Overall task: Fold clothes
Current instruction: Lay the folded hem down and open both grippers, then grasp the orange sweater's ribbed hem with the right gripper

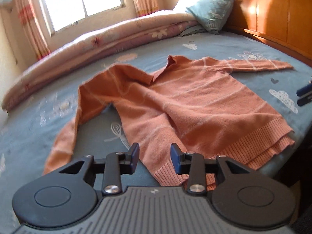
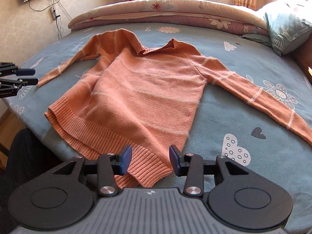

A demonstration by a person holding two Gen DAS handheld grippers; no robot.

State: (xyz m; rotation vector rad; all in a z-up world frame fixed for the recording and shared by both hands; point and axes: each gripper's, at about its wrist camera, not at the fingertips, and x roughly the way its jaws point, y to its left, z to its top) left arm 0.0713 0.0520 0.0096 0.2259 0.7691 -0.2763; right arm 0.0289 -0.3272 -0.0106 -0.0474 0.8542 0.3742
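Note:
An orange knit sweater (image 1: 195,101) with thin pale stripes lies front-up on the blue flowered bed sheet (image 1: 243,44). In the right wrist view the sweater (image 2: 140,89) has one sleeve (image 2: 263,95) stretched out to the right. Its other sleeve (image 2: 64,66) runs left. In the left wrist view that sleeve (image 1: 64,136) bends back toward the near edge. My left gripper (image 1: 155,150) hovers open above the ribbed hem, with nothing pinched. My right gripper (image 2: 150,151) stands open over the hem's other corner (image 2: 148,175), and the pads do not press the cloth.
A rolled floral quilt (image 2: 175,9) lies along the far side of the bed under the window, with a teal pillow (image 2: 286,31) at its end. A wooden headboard (image 1: 273,15) bounds one side. The bed's near edge drops to the floor (image 2: 7,120).

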